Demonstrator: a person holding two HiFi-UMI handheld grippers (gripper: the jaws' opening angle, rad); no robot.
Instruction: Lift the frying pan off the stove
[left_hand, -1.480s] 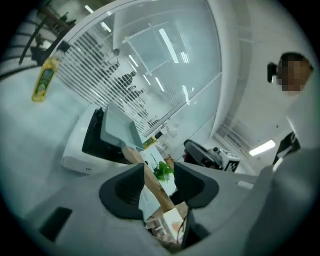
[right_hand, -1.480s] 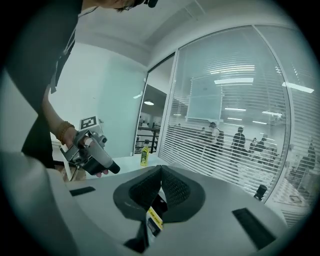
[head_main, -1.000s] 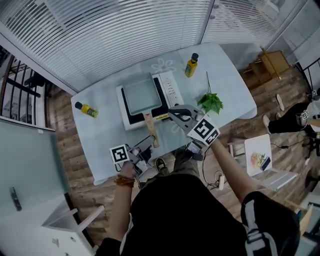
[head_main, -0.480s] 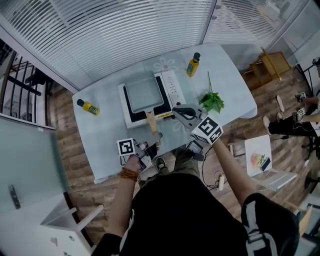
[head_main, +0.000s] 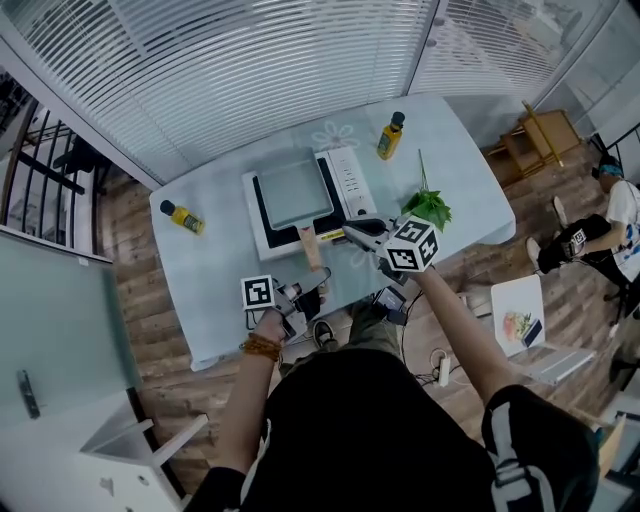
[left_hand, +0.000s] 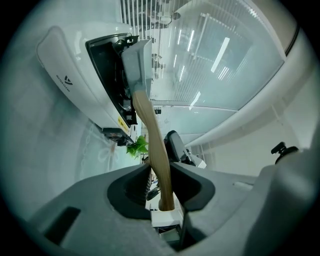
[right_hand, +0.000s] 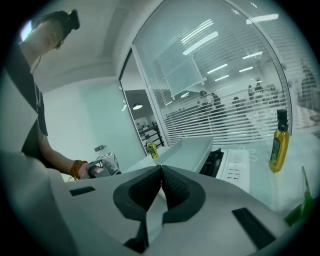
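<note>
We see the pan (head_main: 292, 190), grey and square, sitting on the black top of the white stove (head_main: 343, 172), a little above the middle of the head view. Its wooden handle (head_main: 311, 247) points down the frame, toward the person. The left gripper (head_main: 312, 284) is at the end of this handle. In the left gripper view the handle (left_hand: 151, 135) runs from the pan (left_hand: 137, 64) down between the jaws of the left gripper (left_hand: 161, 175). These jaws have just been closing, and both pads now touch the wood, one on each side. The stove (left_hand: 70, 75) fills the upper left of that view. The right gripper (head_main: 353, 232) hovers just to the right of the handle, over the front edge of the stove. In its own view the right gripper (right_hand: 161, 172) has its jaws pressed together with nothing between them. Further out on the pale table (head_main: 470, 175), green leaves (head_main: 428, 208) lie to the right of the stove. One yellow bottle (head_main: 389, 135) stands in the upper right and another bottle (head_main: 185, 217) lies at the left edge.
</note>
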